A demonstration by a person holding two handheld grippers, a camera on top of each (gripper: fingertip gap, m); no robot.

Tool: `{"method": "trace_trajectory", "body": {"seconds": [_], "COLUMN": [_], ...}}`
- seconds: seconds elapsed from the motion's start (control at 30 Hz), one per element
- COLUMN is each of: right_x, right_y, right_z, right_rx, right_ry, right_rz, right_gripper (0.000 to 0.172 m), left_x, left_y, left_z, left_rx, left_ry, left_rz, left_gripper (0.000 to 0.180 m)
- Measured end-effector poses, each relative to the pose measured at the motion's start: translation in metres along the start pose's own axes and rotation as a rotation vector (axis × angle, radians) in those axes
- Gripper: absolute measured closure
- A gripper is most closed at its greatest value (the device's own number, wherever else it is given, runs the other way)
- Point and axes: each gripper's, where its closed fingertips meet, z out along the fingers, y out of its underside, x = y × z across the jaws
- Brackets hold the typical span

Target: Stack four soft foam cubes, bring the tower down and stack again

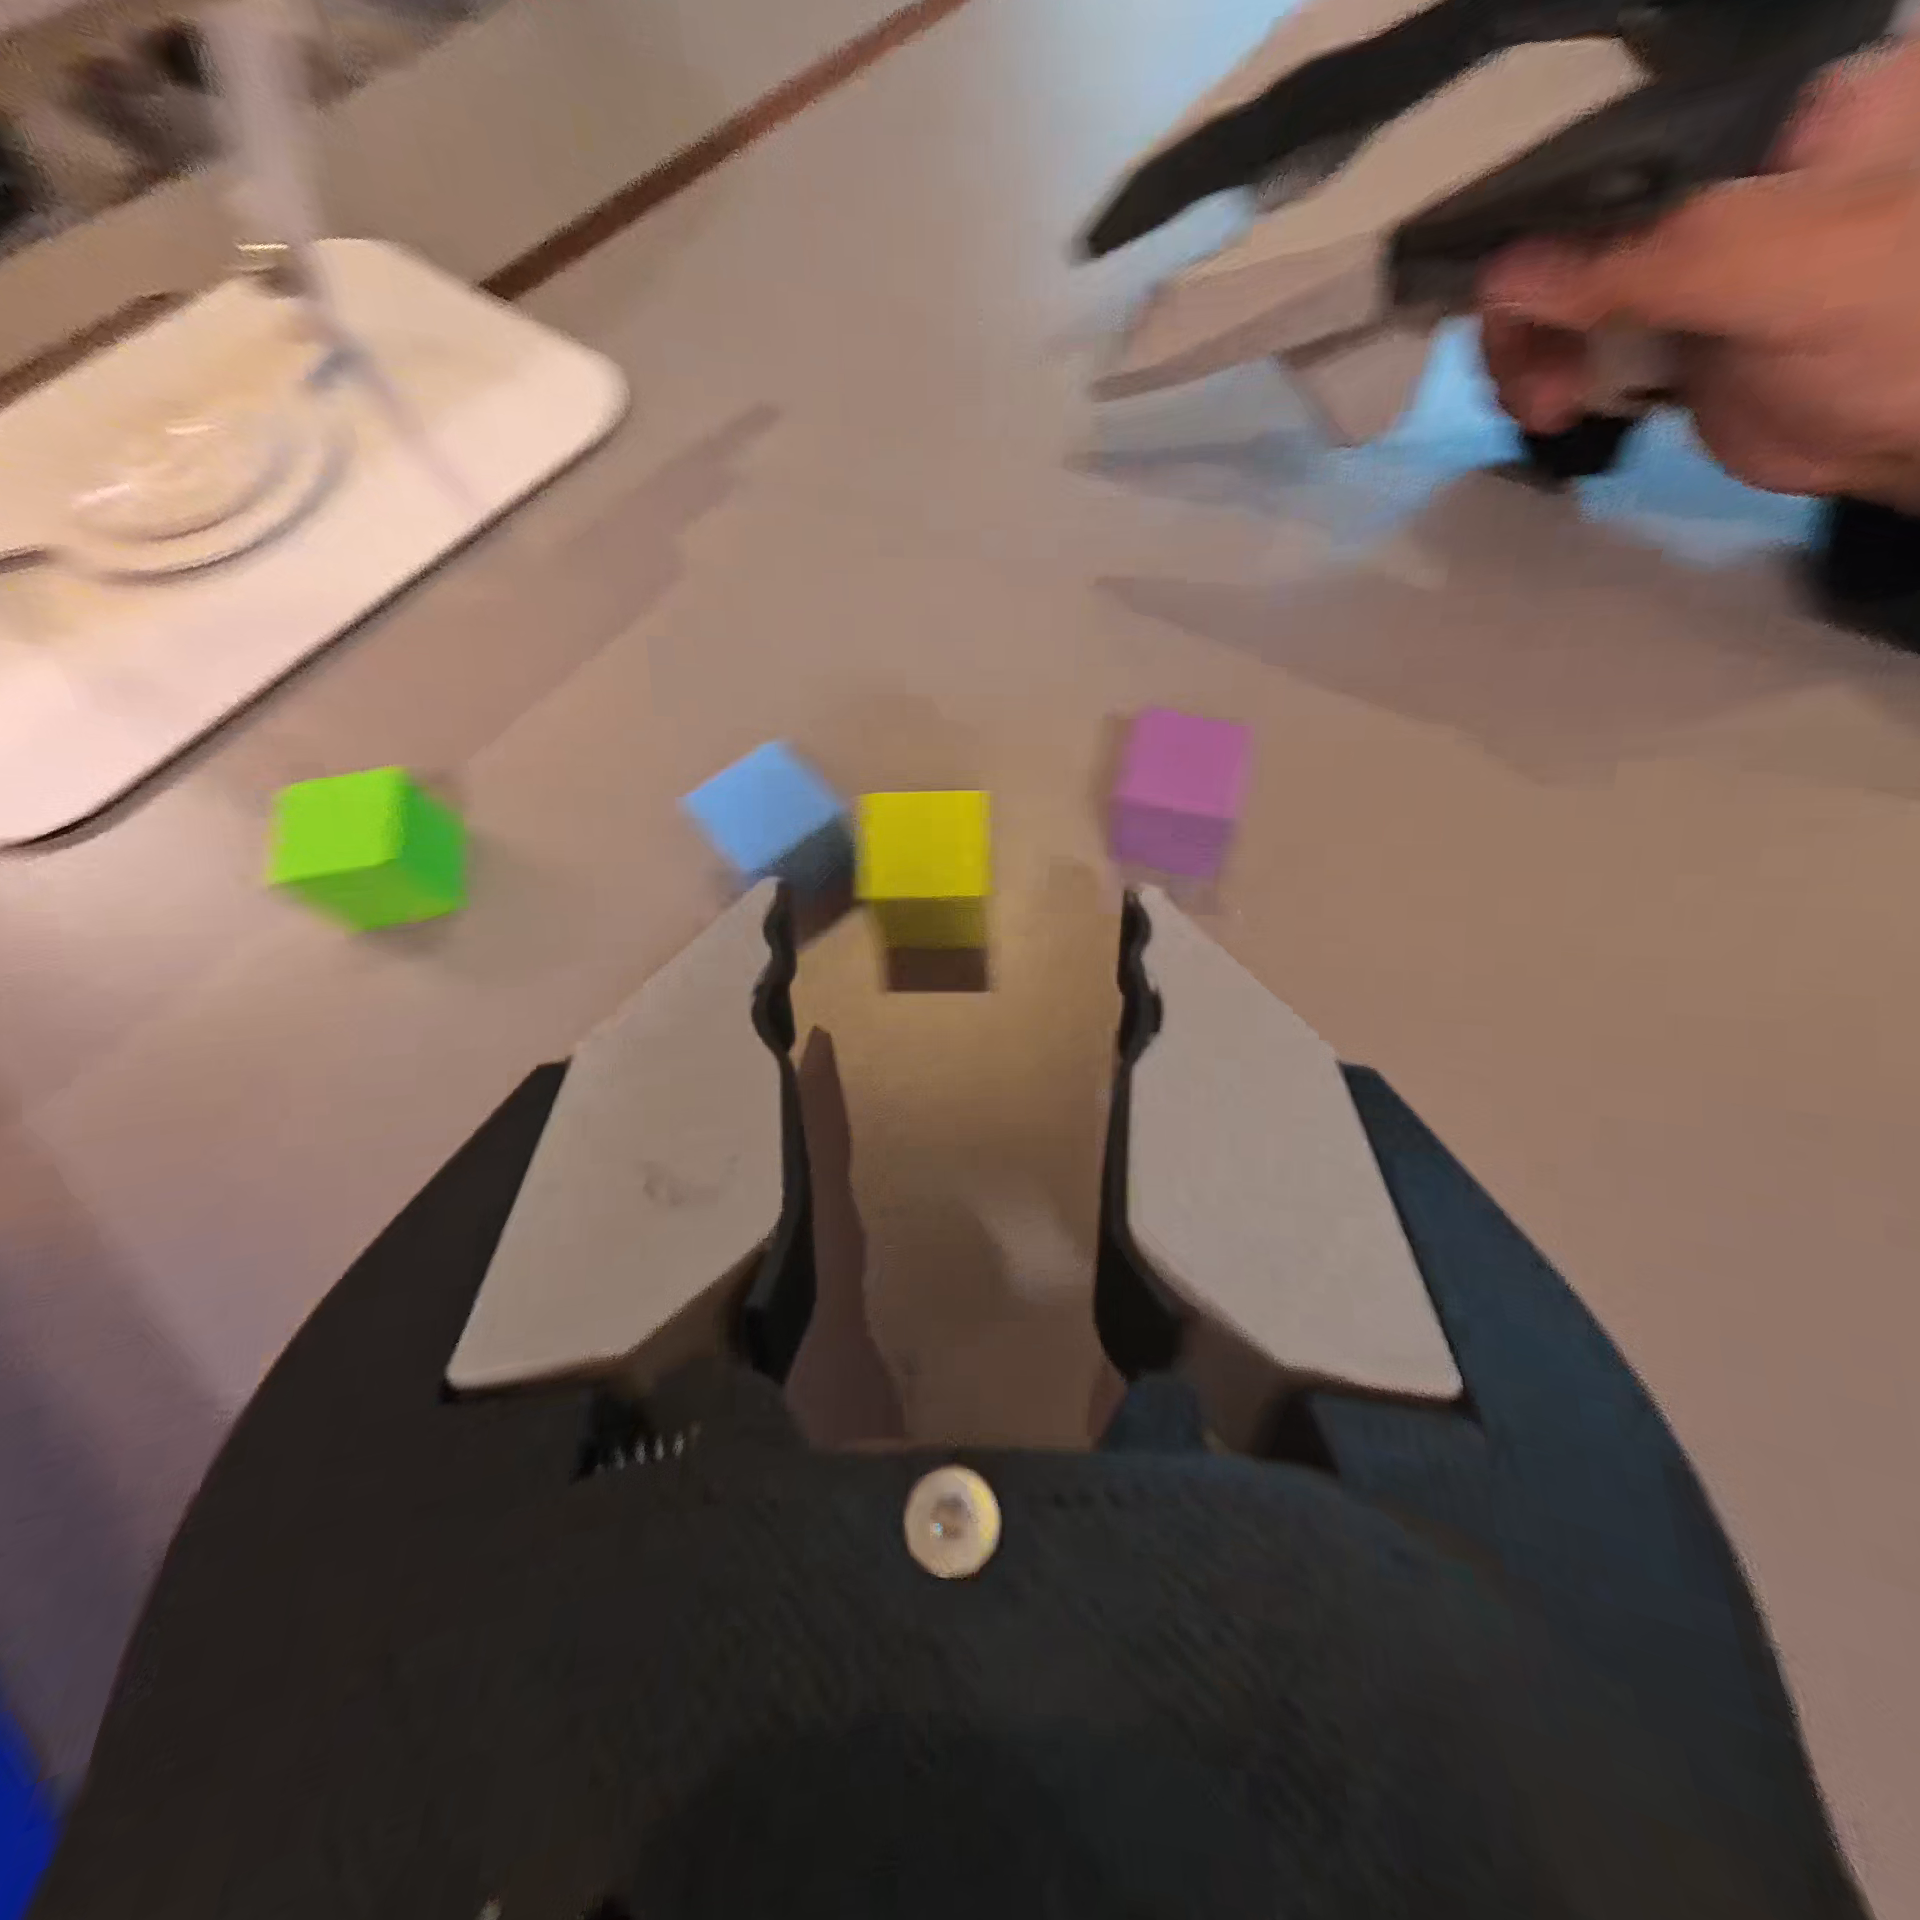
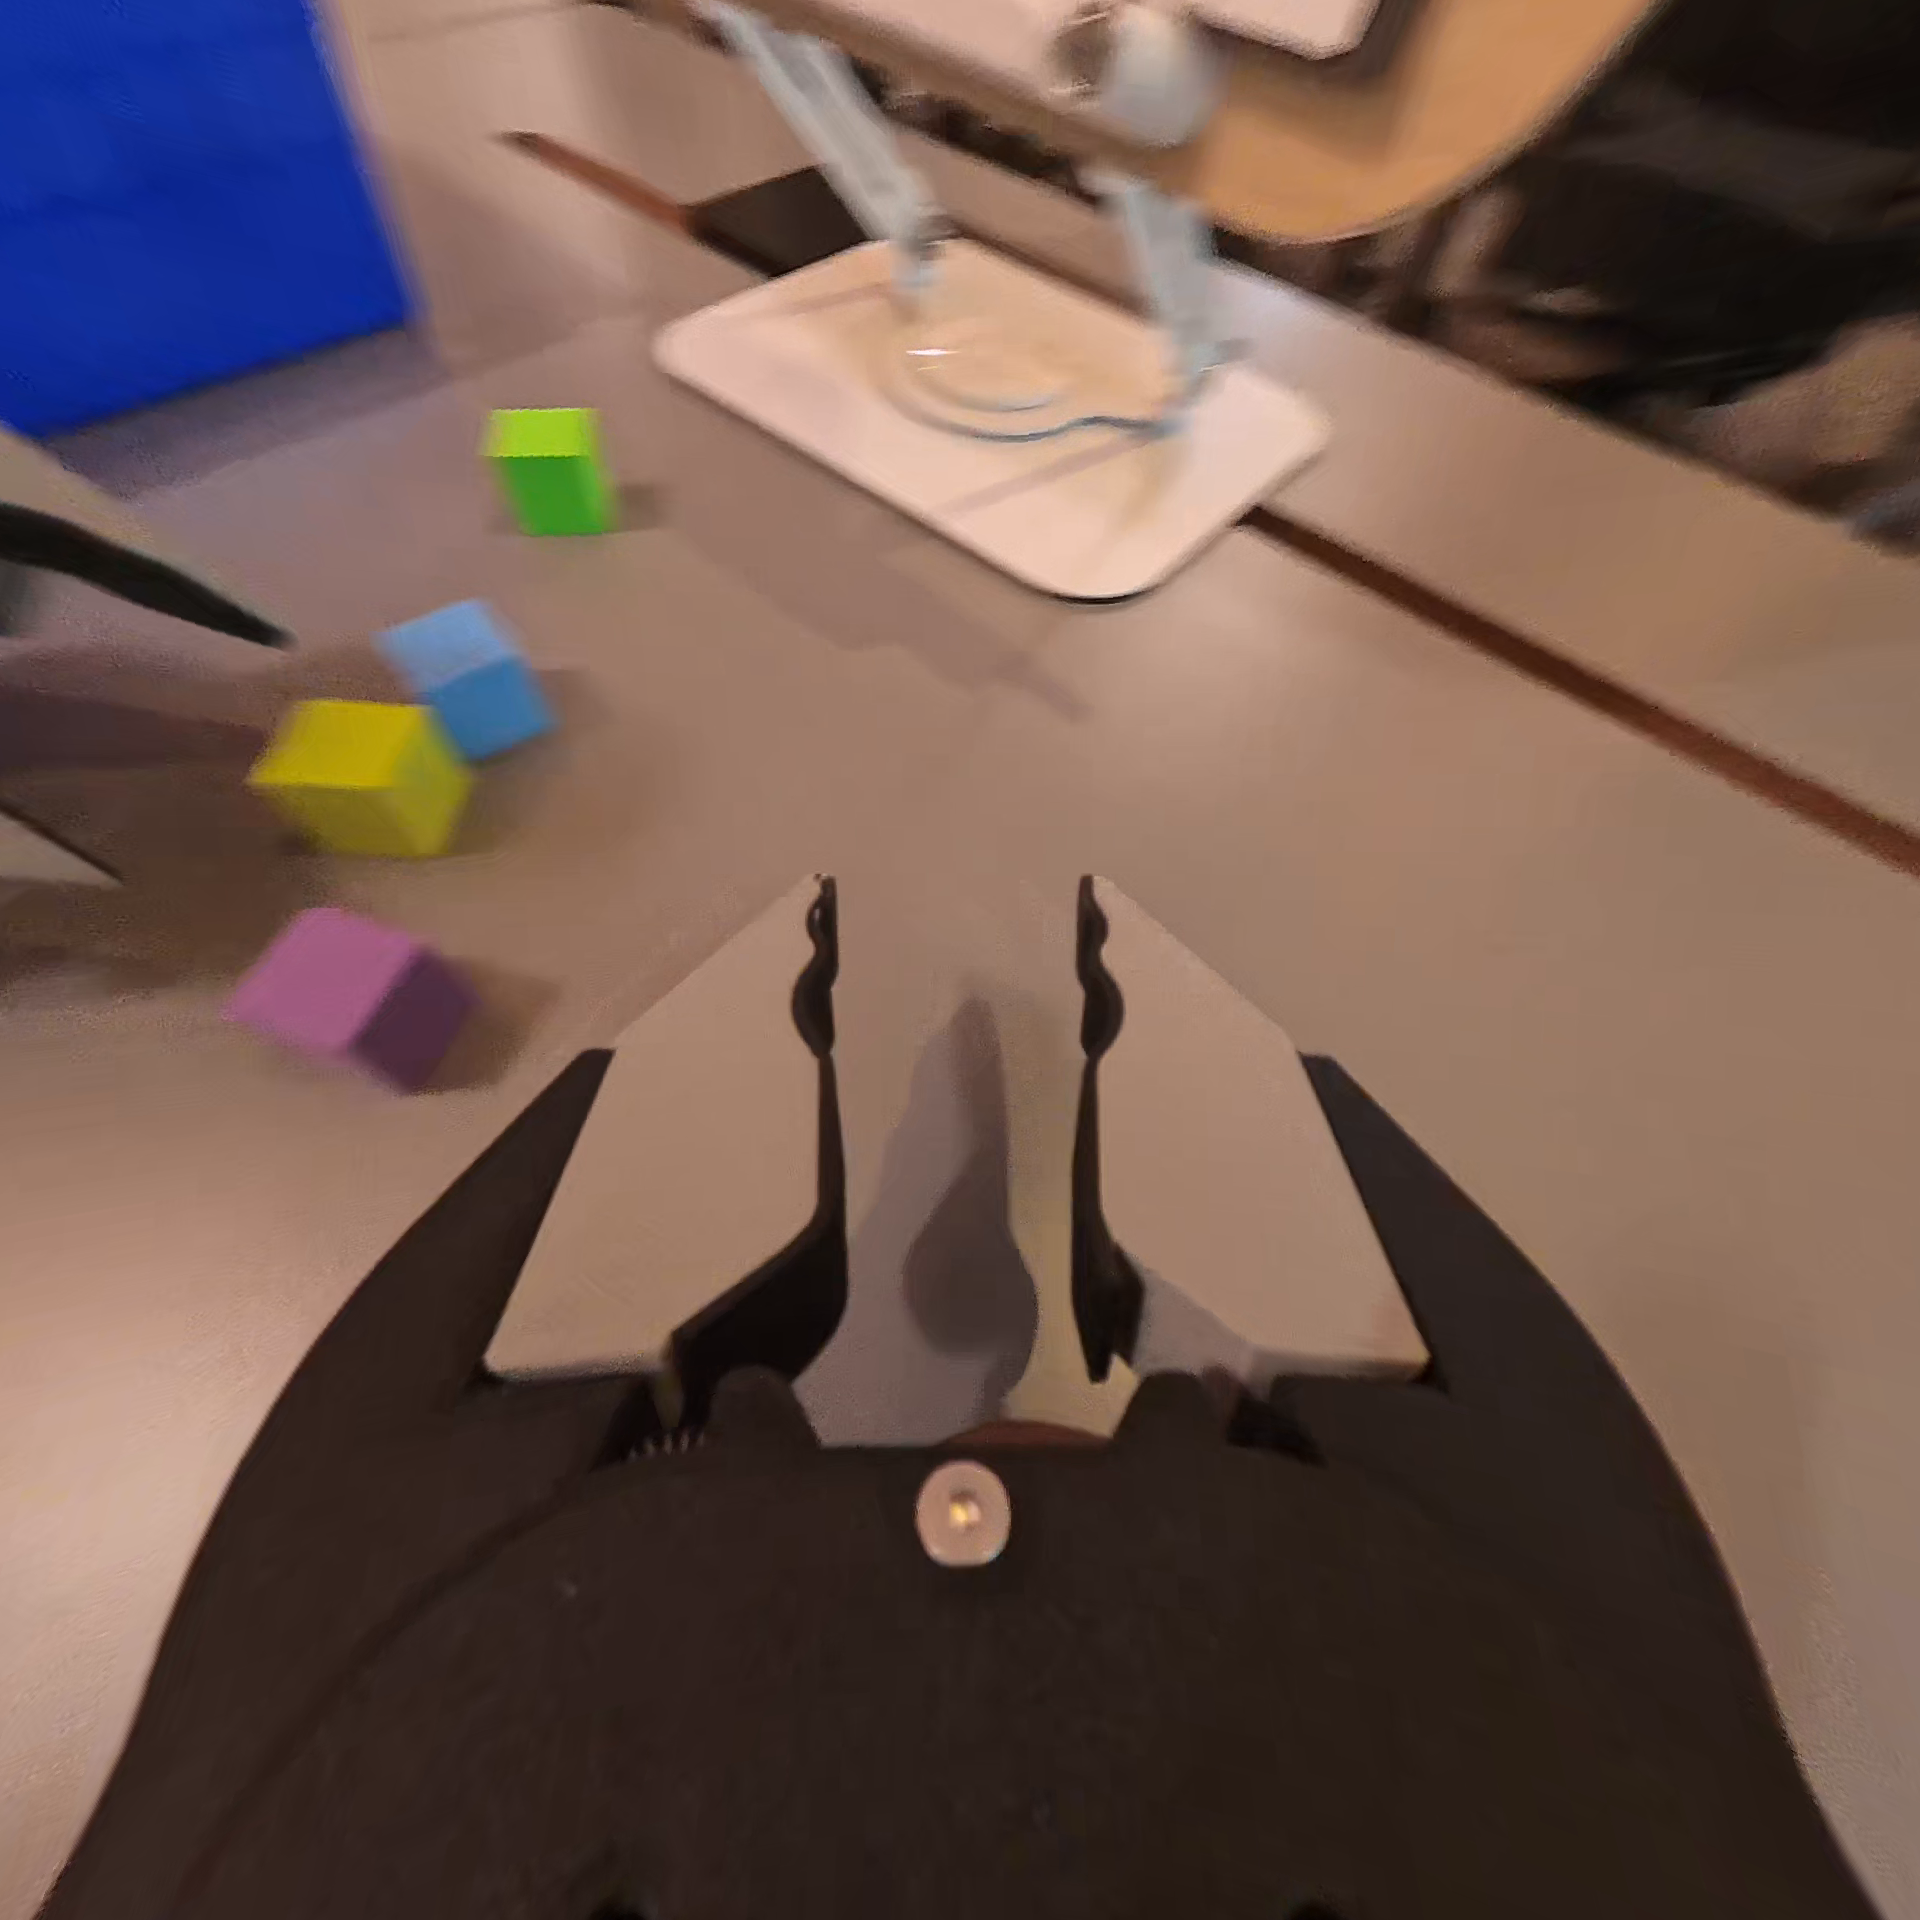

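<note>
Four foam cubes scattered singly on a grey-brown table (image 1: 1351, 935), none stacked. Seen from the left wrist: green cube (image 1: 364, 847) at 9 o'clock, blue cube (image 1: 769, 816) tilted and touching the yellow cube (image 1: 923, 847) at centre, purple cube (image 1: 1179, 795) at 2 o'clock, apart from the others. Left gripper (image 1: 951, 904) spread wide, gripping nothing, yellow cube just beyond its tips. Right gripper (image 2: 951, 883) partly spread over bare table, holding nothing, cubes off at its 9 to 10 o'clock. White tray (image 2: 1226, 499) with a clear glass dish (image 2: 987, 384) at 12 o'clock
</note>
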Motion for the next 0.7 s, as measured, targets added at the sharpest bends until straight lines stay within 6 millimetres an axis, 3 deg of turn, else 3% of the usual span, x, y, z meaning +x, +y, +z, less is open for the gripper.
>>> {"method": "trace_trajectory", "body": {"seconds": [0.07, 0.17, 0.5, 0.7], "right_x": [0.018, 0.028, 0.034, 0.033], "right_y": [-0.004, -0.01, -0.001, 0.0], "right_z": [-0.004, -0.009, -0.005, -0.004], "right_rx": [0.019, 0.05, 0.022, 0.019], "right_ry": [0.132, 0.202, 0.207, 0.196], "right_rz": [-0.01, 0.024, 0.06, 0.06], "right_gripper": [0.12, 0.115, 0.11, 0.11], "left_x": [-0.029, -0.049, -0.052, -0.043], "left_y": [0.002, 0.005, 0.016, 0.018], "left_z": [-0.004, -0.007, -0.003, 0.004], "left_rx": [0.01, 0.017, -0.077, -0.085], "left_ry": [-0.145, -0.238, -0.351, -0.303], "left_rz": [-0.053, -0.082, 0.061, 0.032], "left_gripper": [0.117, 0.111, 0.104, 0.105]}}
